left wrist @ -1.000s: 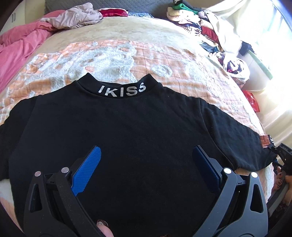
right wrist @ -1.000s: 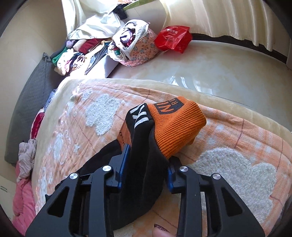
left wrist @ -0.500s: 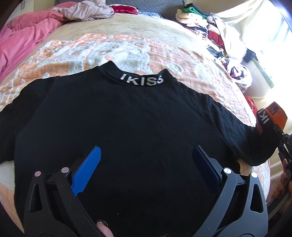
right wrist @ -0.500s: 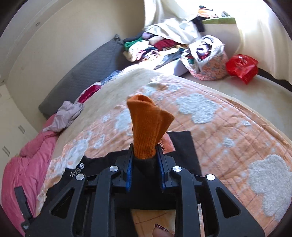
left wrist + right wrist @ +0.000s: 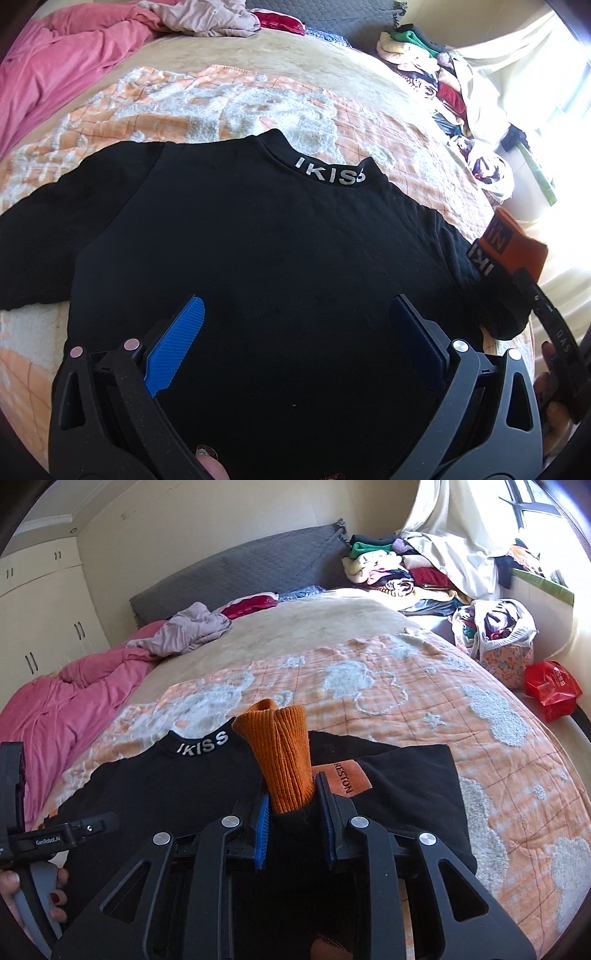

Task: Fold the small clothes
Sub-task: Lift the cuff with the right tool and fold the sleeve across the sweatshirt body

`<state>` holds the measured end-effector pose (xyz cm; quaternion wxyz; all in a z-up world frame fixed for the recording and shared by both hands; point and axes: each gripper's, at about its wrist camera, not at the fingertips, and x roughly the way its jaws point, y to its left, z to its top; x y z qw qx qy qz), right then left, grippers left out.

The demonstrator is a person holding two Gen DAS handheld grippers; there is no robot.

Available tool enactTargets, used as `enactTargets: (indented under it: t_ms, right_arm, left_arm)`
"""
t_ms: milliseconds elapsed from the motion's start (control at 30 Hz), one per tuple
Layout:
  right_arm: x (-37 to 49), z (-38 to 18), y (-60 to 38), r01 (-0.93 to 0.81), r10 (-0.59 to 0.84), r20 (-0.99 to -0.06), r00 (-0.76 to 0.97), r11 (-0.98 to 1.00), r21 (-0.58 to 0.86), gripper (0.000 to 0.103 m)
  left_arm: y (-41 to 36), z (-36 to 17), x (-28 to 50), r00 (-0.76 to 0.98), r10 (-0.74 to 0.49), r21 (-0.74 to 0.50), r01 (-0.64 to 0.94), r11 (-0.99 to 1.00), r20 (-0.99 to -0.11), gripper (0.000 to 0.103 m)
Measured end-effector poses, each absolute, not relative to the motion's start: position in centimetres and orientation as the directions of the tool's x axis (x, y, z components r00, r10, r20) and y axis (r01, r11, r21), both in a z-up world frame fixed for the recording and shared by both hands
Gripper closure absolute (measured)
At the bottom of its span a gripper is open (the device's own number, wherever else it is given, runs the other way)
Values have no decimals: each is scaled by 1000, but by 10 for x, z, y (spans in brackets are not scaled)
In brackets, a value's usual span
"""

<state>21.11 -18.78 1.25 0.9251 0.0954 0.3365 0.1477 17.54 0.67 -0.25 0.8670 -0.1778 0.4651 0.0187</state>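
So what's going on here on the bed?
A person is folding a black sweater spread flat on the bed. The right hand-held gripper is shut on the sleeve's orange cuff, holding it up over the sweater's body, so the sleeve fold is under way. The left hand-held gripper is open, hovering over the sweater's lower part and holding nothing. Other clothes are piled by the headboard.

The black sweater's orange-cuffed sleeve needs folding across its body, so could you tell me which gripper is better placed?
Right: the right gripper already clamps the orange ribbed cuff above the black sweater, while the left gripper hovers open and empty.
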Motion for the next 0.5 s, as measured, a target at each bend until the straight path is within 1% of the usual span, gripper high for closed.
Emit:
enactTargets:
  t_ms: [200,300,333,367,433,500]
  right_arm:
    - [209,9,-175,-263,386,-602,698,921,286,78]
    - [208,10,-175,-283,425,-597,680,904,321,70]
    - [208,10,-175,-290,439,-595,673,897,334,66]
    - [207,10,-175,-296,454,-593,665,889,349,60]
    - [207,11,-175,-307,483,-588,648,873,379,56]
    - [206,13,-175,-334,532,-569,627,844,420,55]
  left_arm:
    - [13,-8,170,551,-157,-320,-213,923,-819,9]
    - [10,-10,168,542,-178,-337,-208,918,-821,9]
    - [8,-10,169,540,-186,-342,-203,917,-821,9]
    - [7,-10,169,539,-193,-347,-199,917,-820,9]
    - [3,-10,170,535,-213,-363,-191,912,-817,9]
    - [-1,-13,173,529,-242,-388,-183,904,-813,9]
